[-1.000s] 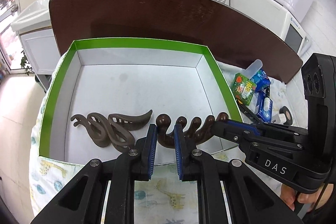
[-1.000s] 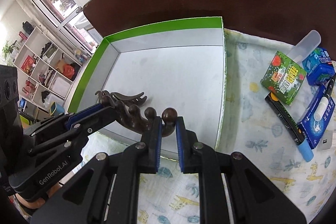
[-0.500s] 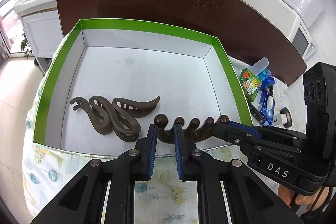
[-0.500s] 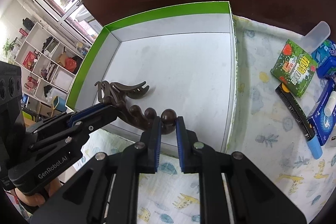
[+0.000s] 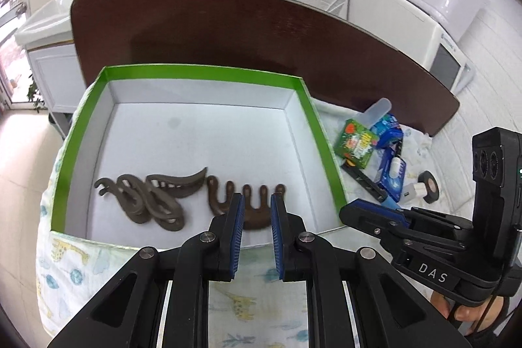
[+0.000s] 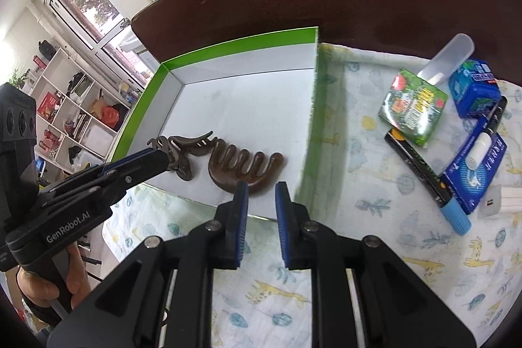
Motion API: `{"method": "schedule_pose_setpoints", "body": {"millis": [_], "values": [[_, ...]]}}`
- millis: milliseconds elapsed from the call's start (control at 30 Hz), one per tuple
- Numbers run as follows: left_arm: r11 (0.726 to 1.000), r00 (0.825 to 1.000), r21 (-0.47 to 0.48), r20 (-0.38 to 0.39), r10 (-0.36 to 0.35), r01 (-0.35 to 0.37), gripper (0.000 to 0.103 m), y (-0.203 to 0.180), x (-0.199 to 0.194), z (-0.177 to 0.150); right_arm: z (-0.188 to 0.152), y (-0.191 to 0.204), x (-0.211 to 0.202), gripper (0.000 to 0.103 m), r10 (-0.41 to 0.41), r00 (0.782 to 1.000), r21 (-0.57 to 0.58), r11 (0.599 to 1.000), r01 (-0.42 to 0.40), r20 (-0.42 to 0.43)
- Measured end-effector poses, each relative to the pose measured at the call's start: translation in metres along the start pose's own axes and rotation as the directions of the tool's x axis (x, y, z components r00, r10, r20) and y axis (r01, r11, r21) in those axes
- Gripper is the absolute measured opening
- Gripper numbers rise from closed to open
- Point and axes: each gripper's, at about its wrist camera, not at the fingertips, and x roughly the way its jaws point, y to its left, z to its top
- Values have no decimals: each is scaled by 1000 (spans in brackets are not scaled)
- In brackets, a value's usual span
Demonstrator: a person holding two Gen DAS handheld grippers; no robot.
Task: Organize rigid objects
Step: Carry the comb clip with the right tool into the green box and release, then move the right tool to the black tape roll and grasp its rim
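Showing two black plastic grippers: left gripper [image 5: 256, 207] and right gripper [image 6: 261, 196], both wearing ribbed blue pads [image 5: 237, 211] and round silver screws [image 5: 206, 237]. Carrying white lettering "DAS" on the right gripper's side, "GenRobot.AI" on the left's, and a three-lens camera block.

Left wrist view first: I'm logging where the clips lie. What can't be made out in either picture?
- Comb-shaped clip: left wrist view, its base sits behind the left gripper fingers.
- Curved clip: right wrist view, its left end is behind the left gripper's tip.
- Green packet: both views, print blurred and too small to read.
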Motion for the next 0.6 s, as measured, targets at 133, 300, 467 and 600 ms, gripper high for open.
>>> {"method": "schedule_pose_setpoints", "body": {"millis": [133,300,467,600], "values": [[996,999,80,10,-48,47,14,-42,2,6,-10,-29,-29,18,-38,998,49,998,36,42],[978,993,175,5,-116,113,40,-100,9,9,-19,-77,-73,18,-104,988,137,987,88,113],[944,983,276,-34,-180,182,42,-171,26,9,-33,-135,-119,18,-186,967,245,959,140,174],[907,964,327,-116,-241,266,42,-228,52,9,-50,-187,-156,18,-261,944,347,921,179,205]]}}
